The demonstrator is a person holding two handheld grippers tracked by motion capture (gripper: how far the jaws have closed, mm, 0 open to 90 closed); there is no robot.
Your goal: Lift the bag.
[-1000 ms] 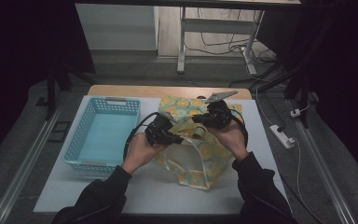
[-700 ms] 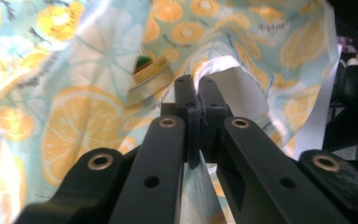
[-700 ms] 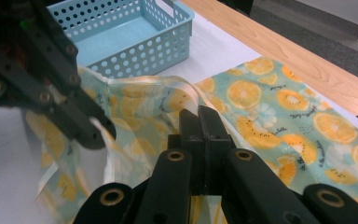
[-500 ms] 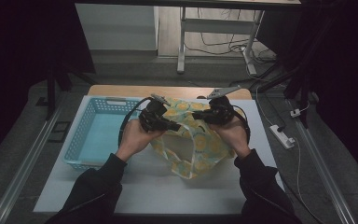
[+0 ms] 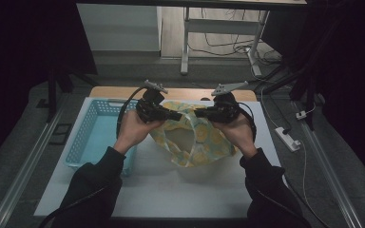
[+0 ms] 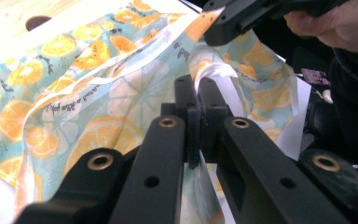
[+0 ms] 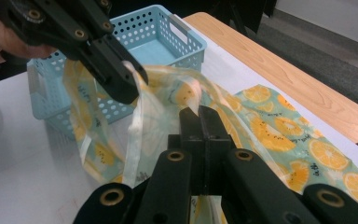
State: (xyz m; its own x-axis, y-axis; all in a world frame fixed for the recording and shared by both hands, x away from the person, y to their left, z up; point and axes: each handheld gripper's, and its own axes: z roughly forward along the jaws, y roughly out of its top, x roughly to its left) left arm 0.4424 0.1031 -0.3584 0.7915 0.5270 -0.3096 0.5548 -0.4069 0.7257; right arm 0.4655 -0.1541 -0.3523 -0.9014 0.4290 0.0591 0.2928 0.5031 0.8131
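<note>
Fingers on both grippers are closed tight on the bag, and I see that best in the close views.

From the high view, I have the left gripper [image 5: 178,114] just left of the middle of the frame and the right gripper [image 5: 200,113] just right of it. They point at each other with a small gap between them. The orange-print bag [image 5: 204,142] hangs from both, and its mouth gapes open below them. Its bottom rests on the white desk [image 5: 171,185]. A blue basket [image 5: 95,137] sits at the left of the frame, just beside the bag.

From the left gripper view, my two black fingers [image 6: 185,105] stand in the middle of the frame, pressed together on a white strip at the bag's rim [image 6: 214,72]. The bag's orange slices spread over the left half. The right gripper shows dark in the upper right, also biting the rim.

From the right gripper view, my fingers [image 7: 190,123] meet in the middle, pinching the thin edge of the bag. The left gripper comes in from the upper left and holds the other side of the rim. The blue basket stands behind it at the top of the frame.
</note>
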